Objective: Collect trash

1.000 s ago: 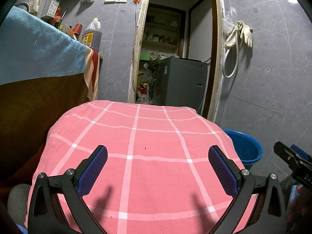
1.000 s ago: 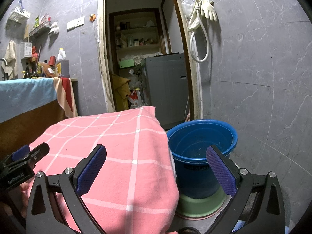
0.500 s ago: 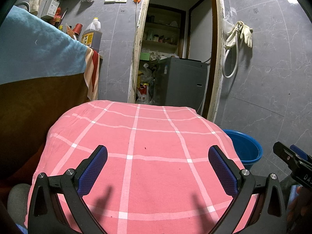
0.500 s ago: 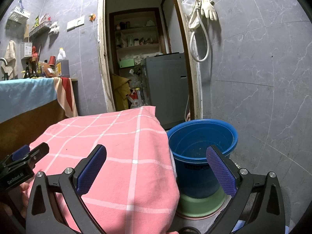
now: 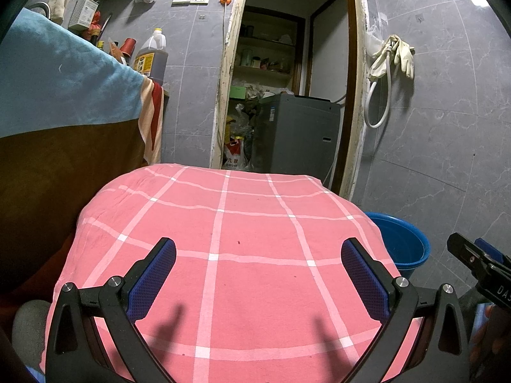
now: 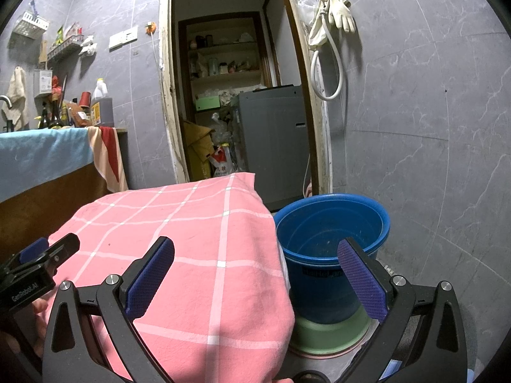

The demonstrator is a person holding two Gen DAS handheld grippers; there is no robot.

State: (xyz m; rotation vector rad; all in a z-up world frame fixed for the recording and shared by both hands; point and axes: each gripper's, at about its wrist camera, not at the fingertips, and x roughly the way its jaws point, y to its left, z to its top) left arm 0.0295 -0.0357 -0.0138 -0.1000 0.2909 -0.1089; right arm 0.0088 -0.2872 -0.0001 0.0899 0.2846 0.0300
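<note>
**Inspector:** State of both tools, please.

**Me:** My left gripper is spread wide with nothing between its blue pads, hovering over the pink checked cloth. My right gripper is equally spread and empty, poised over the cloth's right edge and the blue bucket.

**Inspector:** Where is the trash?

**Me:** I cannot point to any. The cloth-covered surface shows no wrapper, scrap or bottle, only a couple of tiny dark specks too small to identify. The bucket, which I judge to be the likely receptacle, sits just beside the cloth on a green basin, and its interior looks empty. Bags and clutter lie in the doorway next to the grey washing machine, but whether they count as trash I cannot tell.

**Inspector:** Progress, then?

**Me:** Judged from this: nothing collected that I can see, nothing held. Either the work has not begun or the surface is already cleared; the views do not settle which.

**Inspector:** Change against the earlier frames?

**Me:** None of note. Both grippers sit in the same pose with the same spread, and cloth and bucket are unmoved.
</note>
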